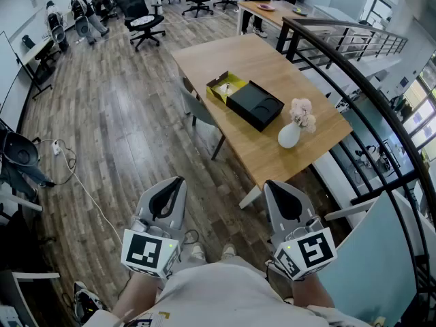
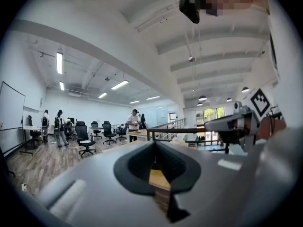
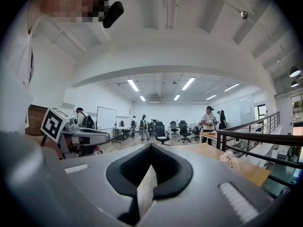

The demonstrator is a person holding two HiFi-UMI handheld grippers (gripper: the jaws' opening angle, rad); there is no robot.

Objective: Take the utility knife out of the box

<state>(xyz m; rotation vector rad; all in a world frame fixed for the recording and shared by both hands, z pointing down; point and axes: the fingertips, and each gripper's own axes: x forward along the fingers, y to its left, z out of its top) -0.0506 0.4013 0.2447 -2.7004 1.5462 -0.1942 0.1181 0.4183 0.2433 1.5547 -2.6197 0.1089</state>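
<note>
An open black box (image 1: 255, 105) lies on the wooden table (image 1: 231, 56), with a yellow box part (image 1: 225, 85) touching its far left side. I cannot make out the utility knife at this distance. My left gripper (image 1: 180, 180) and right gripper (image 1: 267, 182) are held close to the body over the floor, well short of the table. Both point towards it, shut and with nothing in them. In the left gripper view the jaws of the left gripper (image 2: 155, 144) meet at the tip. The right gripper (image 3: 150, 145) looks the same in the right gripper view.
A white vase (image 1: 289, 135) with pale flowers (image 1: 302, 113) stands near the table's front corner, right of the box. A grey chair (image 1: 197, 111) is tucked at the table's left side. A black railing (image 1: 354, 94) runs along the right. A cable (image 1: 82, 182) crosses the wooden floor.
</note>
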